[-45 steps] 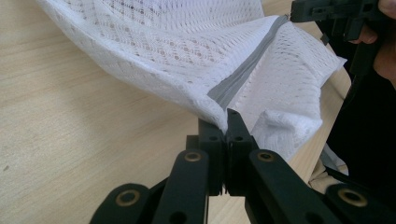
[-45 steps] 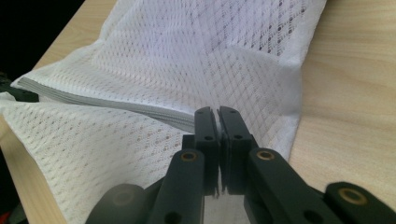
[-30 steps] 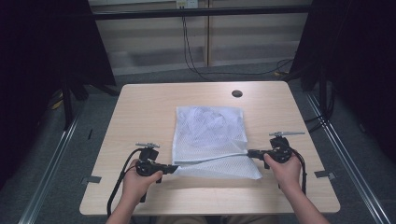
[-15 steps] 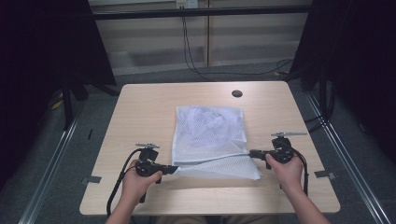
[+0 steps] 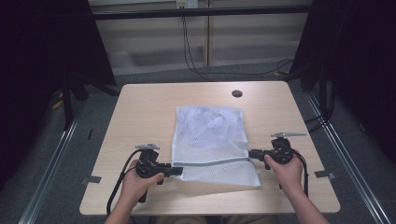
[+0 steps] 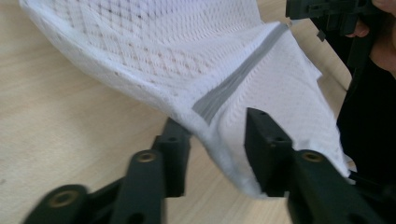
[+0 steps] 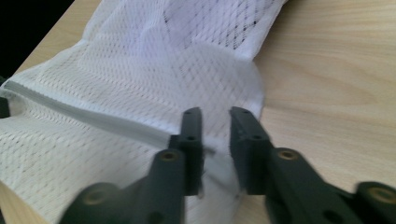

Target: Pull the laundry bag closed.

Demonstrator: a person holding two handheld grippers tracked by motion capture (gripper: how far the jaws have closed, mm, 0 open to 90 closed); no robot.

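White mesh bag (image 5: 210, 140), grey band (image 6: 238, 79)

Even overhead light on table (image 5: 140, 107); dark surroundings; gripper views soft, foreground blurred.

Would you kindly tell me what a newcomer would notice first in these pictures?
A white mesh laundry bag lies in the middle of the wooden table, a grey strip across its near end. The left tool and right tool sit at that strip's two ends, jaws just opening, mesh between them.

no readable text, no labels, no brand marks, no numbers, no signs on anything
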